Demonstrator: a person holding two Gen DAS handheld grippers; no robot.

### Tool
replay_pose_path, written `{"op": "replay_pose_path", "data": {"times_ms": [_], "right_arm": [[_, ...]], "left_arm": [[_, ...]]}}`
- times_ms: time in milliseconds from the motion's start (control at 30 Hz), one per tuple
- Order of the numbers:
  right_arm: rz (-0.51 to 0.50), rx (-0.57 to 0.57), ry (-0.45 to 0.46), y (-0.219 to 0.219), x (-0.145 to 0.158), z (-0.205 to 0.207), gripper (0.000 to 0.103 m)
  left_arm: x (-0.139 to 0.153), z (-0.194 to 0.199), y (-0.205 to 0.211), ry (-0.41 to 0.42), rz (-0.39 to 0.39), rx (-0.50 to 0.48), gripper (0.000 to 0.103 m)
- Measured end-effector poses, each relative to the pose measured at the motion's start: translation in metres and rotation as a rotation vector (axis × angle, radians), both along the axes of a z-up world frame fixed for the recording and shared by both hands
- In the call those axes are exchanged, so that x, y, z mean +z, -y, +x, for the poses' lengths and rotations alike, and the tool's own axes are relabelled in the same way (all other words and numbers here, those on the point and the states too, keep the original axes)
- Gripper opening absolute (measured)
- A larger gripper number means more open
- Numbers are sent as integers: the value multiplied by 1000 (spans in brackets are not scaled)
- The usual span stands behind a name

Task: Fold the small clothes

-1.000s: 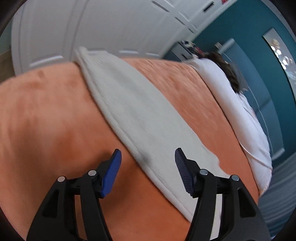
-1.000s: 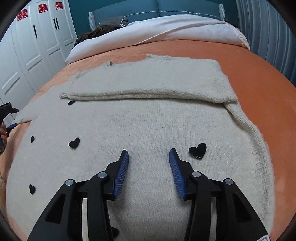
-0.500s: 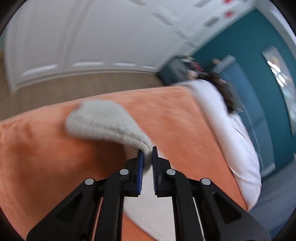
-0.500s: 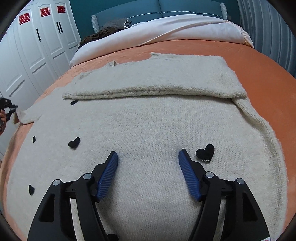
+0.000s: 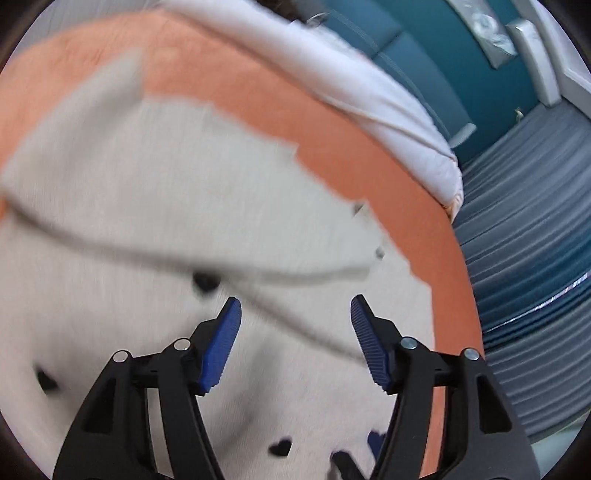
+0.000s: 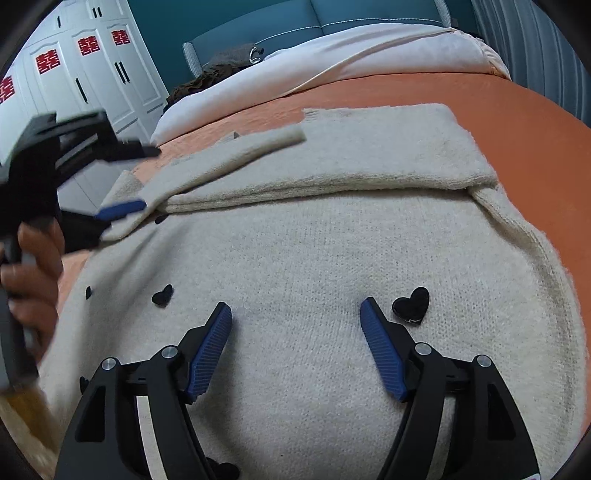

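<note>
A cream knit sweater (image 6: 314,251) with small black hearts (image 6: 412,305) lies flat on the orange bedspread (image 6: 517,107). Both sleeves are folded across its upper part; the left sleeve (image 6: 236,153) lies on top. My right gripper (image 6: 295,314) is open and empty, low over the sweater's middle. My left gripper (image 5: 295,314) is open and empty over the sweater (image 5: 147,192), which is blurred in the left wrist view. In the right wrist view it shows at the left (image 6: 122,181), jaws apart beside the folded sleeve.
A white duvet (image 6: 332,59) and dark clothing (image 6: 207,77) lie at the head of the bed by the teal headboard (image 6: 258,22). White wardrobes (image 6: 81,74) stand left. Grey curtains (image 5: 524,240) hang beyond the bed's right edge.
My left gripper closed on the left sleeve cuff, carried it across onto the sweater's upper part, then opened and let it go. My right gripper opened wider and stayed over the middle.
</note>
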State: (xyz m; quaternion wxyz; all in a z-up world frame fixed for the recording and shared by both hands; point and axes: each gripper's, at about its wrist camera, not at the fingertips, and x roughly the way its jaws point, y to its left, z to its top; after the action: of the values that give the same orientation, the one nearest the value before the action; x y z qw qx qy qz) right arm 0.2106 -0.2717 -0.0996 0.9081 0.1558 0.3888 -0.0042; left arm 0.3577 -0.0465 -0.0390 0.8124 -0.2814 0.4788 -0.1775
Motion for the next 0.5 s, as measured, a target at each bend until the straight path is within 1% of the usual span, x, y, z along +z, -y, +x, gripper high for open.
{"op": "replay_pose_path", "data": {"times_ms": [67, 100, 133, 167, 200, 233, 267, 333, 400, 433, 500], "right_arm": [[14, 8, -5, 1, 2, 2, 73], [20, 4, -12, 1, 4, 3, 73], [32, -7, -20, 3, 9, 5, 73], [50, -19, -17, 6, 15, 7, 73], [81, -41, 1, 11, 23, 13, 74], [108, -62, 20, 15, 31, 20, 74], [135, -78, 28, 20, 37, 32, 74], [209, -94, 16, 27, 46, 70, 74], [302, -99, -20, 31, 45, 115, 74], [323, -118, -41, 30, 42, 134, 74], [333, -146, -93, 25, 32, 173, 74]], "left_arm": [[-13, -12, -24, -37, -32, 59, 60], [-15, -12, -39, -40, -46, 92, 60], [-14, 1, -61, -39, -54, 140, 61], [-12, 5, -81, -34, -58, 186, 62], [-9, 11, -101, -24, -56, 230, 66], [-7, 17, -114, -23, -47, 264, 67], [-5, 26, -132, -32, -39, 307, 67], [-5, 39, -154, -48, -61, 352, 67], [-11, 49, -170, -81, -109, 387, 67], [-16, 49, -172, -100, -134, 398, 67], [-23, 45, -183, -127, -198, 430, 66]]}}
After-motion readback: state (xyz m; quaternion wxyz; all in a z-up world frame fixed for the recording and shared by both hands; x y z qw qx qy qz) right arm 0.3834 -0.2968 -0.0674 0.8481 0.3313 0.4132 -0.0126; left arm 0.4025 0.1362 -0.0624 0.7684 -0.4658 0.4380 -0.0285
